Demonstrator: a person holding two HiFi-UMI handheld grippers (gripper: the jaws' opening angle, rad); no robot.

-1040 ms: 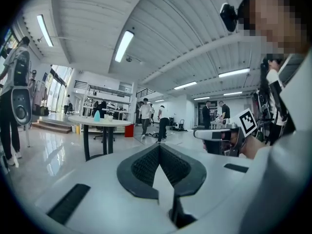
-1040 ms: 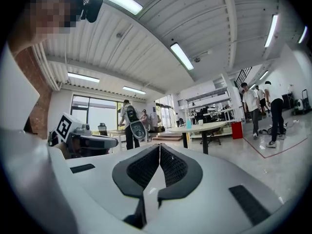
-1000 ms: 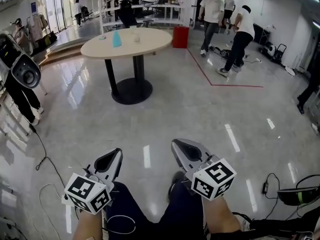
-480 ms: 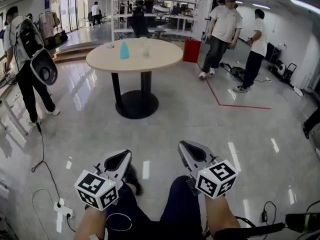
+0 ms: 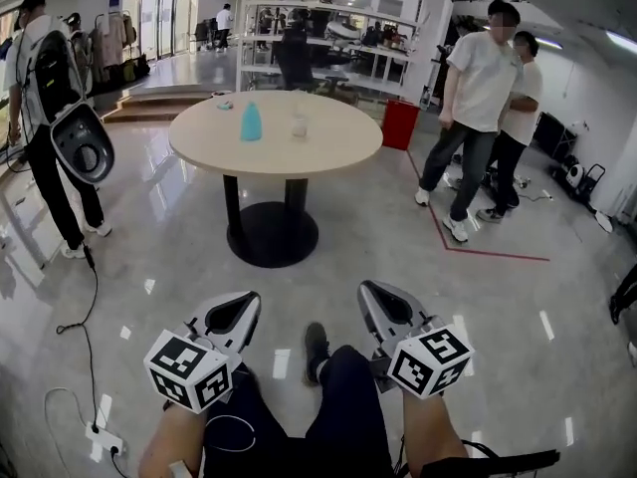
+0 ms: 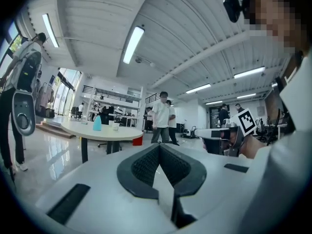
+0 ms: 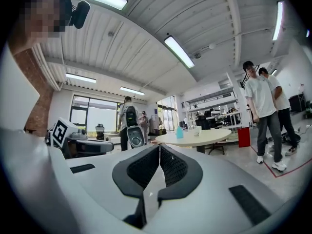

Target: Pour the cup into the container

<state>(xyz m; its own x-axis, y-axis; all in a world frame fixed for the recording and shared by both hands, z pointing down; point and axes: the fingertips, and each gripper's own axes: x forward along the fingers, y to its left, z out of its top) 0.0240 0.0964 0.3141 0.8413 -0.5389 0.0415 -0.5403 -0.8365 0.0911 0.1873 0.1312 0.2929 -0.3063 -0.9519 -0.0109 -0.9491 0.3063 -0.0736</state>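
Glossy floor (image 5: 179,267) lies open between the person's legs and the round tabletop (image 5: 328,152). Well in from its rim, the clear cup (image 5: 300,125) and the blue container (image 5: 251,122) stand upright, long axes vertical, with the cup just right of the container. The left hand-held gripper (image 5: 231,312) and right hand-held gripper (image 5: 383,302) point level toward the table, well apart from it, each with jaws closed together on nothing. Two people (image 5: 478,98) stand to the right, and a backpack wearer (image 5: 45,118) stands to the left.

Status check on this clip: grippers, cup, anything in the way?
Left gripper, right gripper shut, empty. Cup and blue container on round table ahead, untouched. Person left, two people right, none in the path.
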